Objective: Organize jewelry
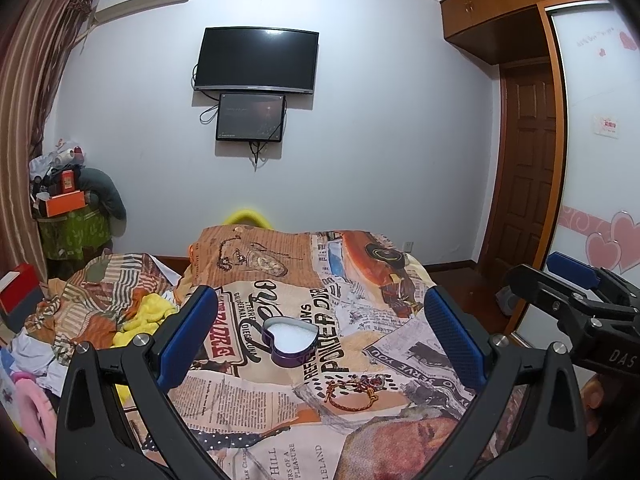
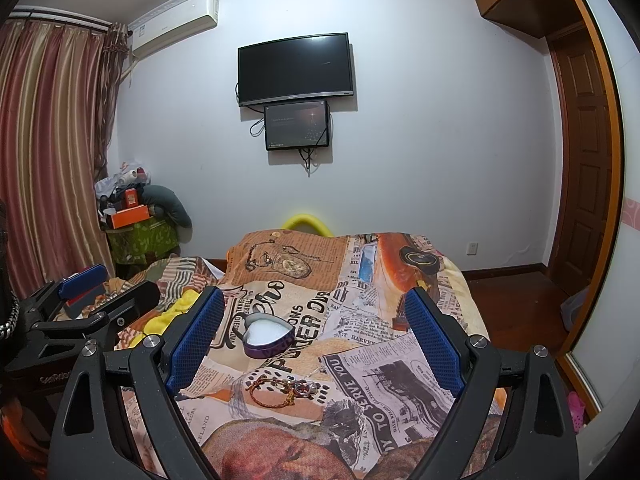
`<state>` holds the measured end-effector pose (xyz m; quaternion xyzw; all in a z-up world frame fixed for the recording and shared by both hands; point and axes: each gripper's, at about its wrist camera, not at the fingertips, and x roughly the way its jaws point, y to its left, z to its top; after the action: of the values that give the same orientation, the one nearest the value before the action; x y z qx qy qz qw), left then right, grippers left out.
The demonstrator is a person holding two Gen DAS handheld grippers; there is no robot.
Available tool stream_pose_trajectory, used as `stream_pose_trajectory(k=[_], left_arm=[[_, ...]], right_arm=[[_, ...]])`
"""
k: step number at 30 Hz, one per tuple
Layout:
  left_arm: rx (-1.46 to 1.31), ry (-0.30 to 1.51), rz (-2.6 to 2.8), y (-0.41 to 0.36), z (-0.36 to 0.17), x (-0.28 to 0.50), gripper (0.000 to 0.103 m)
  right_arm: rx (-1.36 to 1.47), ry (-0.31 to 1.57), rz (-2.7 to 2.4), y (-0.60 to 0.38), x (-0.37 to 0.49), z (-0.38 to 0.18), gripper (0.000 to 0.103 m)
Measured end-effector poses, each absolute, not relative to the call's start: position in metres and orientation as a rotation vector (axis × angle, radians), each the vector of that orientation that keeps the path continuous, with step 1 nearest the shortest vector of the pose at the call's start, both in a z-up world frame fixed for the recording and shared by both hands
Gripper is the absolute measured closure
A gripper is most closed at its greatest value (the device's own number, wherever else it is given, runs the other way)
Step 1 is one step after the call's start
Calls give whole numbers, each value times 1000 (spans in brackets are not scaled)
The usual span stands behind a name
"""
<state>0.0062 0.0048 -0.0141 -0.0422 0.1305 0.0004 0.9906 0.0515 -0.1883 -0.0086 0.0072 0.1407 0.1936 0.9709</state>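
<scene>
A purple heart-shaped tin (image 1: 290,340) with a white lining lies open on the newspaper-print bed cover (image 1: 400,344). In front of it is a small heap of jewelry (image 1: 352,390): a braided red-brown bracelet, a chain and charm pieces. My left gripper (image 1: 320,300) is open above the bed, the tin showing between its blue pads with nothing held. The right wrist view shows the same tin (image 2: 268,336) and jewelry (image 2: 284,390) between the wide-open fingers of my right gripper (image 2: 314,296), which holds nothing. Both grippers hover short of the jewelry, side by side.
A yellow cloth (image 1: 148,316) and rumpled bedding lie left of the tin, with a red box (image 1: 18,292) at the bed's left edge. Against the far wall are a cluttered stand (image 2: 136,220) and two screens (image 2: 296,68). A wardrobe (image 1: 592,160) and wooden door (image 2: 580,168) stand on the right.
</scene>
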Motion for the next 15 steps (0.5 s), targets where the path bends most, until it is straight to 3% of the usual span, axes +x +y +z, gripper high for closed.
stream_pose_trajectory(k=[15], left_arm=[[-82,267,-5,4,-13,7,0]], right_arm=[[9,285,408,-190,53,-8,13]])
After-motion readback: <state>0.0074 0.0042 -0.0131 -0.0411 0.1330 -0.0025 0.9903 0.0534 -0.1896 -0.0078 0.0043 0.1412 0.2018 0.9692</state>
